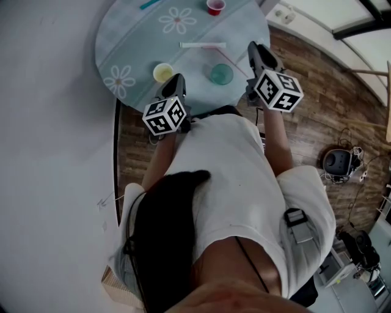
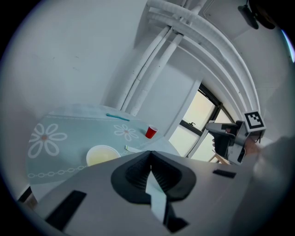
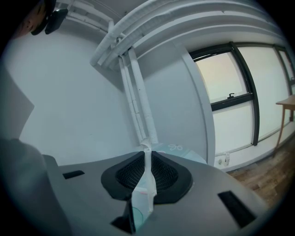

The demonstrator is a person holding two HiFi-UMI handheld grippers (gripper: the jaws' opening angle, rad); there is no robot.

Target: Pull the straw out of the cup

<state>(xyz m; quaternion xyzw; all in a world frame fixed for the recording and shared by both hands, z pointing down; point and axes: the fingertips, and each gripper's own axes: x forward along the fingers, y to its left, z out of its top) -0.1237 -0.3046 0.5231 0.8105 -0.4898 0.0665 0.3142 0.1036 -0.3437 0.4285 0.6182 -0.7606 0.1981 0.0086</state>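
Straw (image 1: 231,62): thin pink line in the upper middle of the head view. Slants from just under the white stick (image 1: 201,45) down-right to the right tongs. Skirts the upper-right rim of the green cup (image 1: 221,74) rather than standing in it. Judged out or nearly out; lower end too fine to tell.

Right tongs (image 3: 146,159): closed to a narrow slit on a pale strip, read as the straw. Held to the right of the green cup, probably to draw the straw out along its own slant.

Left tongs (image 2: 150,161): pressed together on nothing. Parked at the table's near edge just beside the yellow cup (image 1: 162,72), likely only to stay clear, since not steadying the green cup.

Green cup: upright near the table's lower rim, between the two tongs in the frame, touched by neither. Light enough, by judgement, to tip if the straw drags on its rim.

Other items: red cup (image 1: 215,6) at the top edge of the frame, teal stick (image 1: 149,4) to its left, both well apart from the work.

Surface: round table (image 1: 128,43) under a pale blue cloth printed with white daisies.

Room: wooden floor (image 1: 317,116) along the right, plain white wall on the left, white pipes (image 3: 138,97) running up the wall, window (image 3: 230,78) at the upper right of the right gripper view.
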